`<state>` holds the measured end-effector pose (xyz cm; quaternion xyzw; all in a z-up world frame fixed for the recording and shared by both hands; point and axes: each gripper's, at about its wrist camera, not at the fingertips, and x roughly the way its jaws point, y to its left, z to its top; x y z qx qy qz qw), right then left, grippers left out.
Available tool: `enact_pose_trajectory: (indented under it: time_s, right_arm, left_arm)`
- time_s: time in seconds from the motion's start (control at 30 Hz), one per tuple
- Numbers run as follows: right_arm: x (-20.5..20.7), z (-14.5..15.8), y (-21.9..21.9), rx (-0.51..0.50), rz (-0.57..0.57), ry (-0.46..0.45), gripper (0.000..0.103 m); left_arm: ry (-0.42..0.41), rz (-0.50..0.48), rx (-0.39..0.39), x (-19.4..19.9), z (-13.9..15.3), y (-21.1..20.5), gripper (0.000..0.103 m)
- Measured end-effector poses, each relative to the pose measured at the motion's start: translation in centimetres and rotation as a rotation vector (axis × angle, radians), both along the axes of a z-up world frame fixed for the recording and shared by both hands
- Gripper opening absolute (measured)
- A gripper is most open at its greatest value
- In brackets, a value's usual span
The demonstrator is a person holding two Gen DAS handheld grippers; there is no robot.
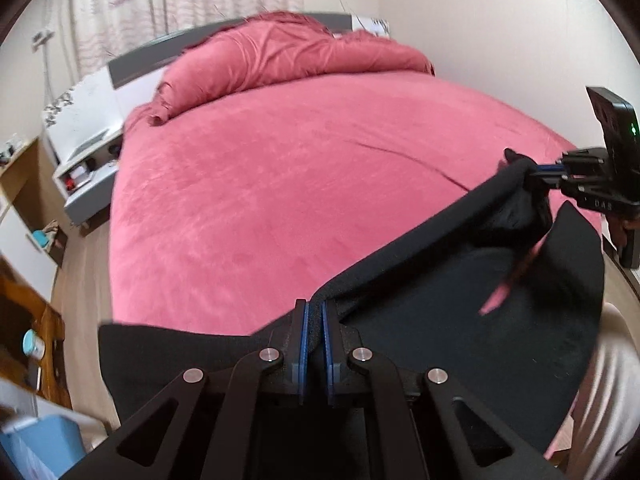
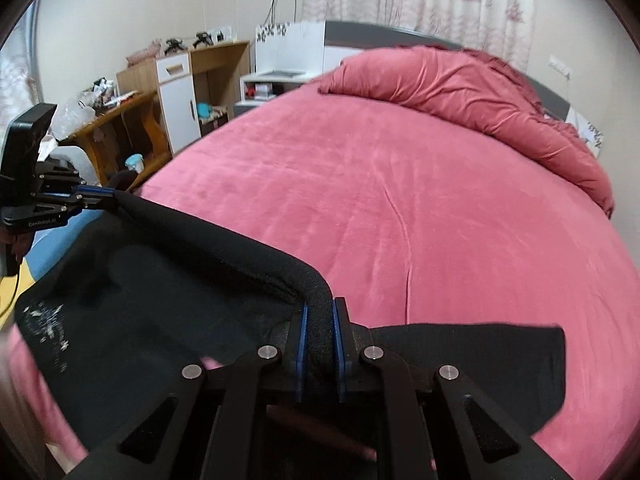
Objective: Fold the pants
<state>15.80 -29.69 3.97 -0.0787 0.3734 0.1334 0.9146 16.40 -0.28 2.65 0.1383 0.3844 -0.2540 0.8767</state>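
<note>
Black pants (image 1: 440, 320) hang stretched between my two grippers above the near edge of a pink bed (image 1: 280, 168). My left gripper (image 1: 315, 308) is shut on one end of the thick waistband, the cloth pinched between its blue pads. My right gripper (image 2: 319, 304) is shut on the other end of that band. Each gripper shows in the other's view: the right gripper (image 1: 524, 176) at the right edge, the left gripper (image 2: 108, 196) at the left edge. The pants (image 2: 140, 288) sag below the taut band and hide the bed's near edge.
A rumpled pink duvet (image 1: 288, 52) lies at the head of the bed by the grey headboard. A white nightstand (image 1: 86, 160) and wooden shelves (image 2: 132, 120) stand along the bed's left side. A blue bin (image 1: 40, 440) sits on the floor.
</note>
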Motion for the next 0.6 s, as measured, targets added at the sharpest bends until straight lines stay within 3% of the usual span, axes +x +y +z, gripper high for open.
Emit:
enact_pose_trajectory:
  time_s: [0.1, 0.27, 0.5, 0.6]
  right_arm:
    - [-5.0, 0.3, 0.3, 0.026, -0.027, -0.034, 0.011]
    - [-11.0, -2.0, 1.0, 0.052, -0.065, -0.047, 0.011]
    - [-14.7, -7.2, 1.1, 0.154, -0.169, 0.076, 0.012]
    - [-14.6, -7.4, 1.3, 0.138, -0.181, 0.095, 0.012]
  left_arm:
    - [-0.035, 0.033, -0.042, -3.6, -0.1, 1.1, 0.006]
    - [-0.048, 0.08, -0.105, -10.7, -1.2, 2.3, 0.006]
    - [0.086, 0.189, -0.211, -14.9, -5.8, 3.4, 0.006]
    - [0.134, 0.223, -0.233, -16.1, -7.3, 3.5, 0.006]
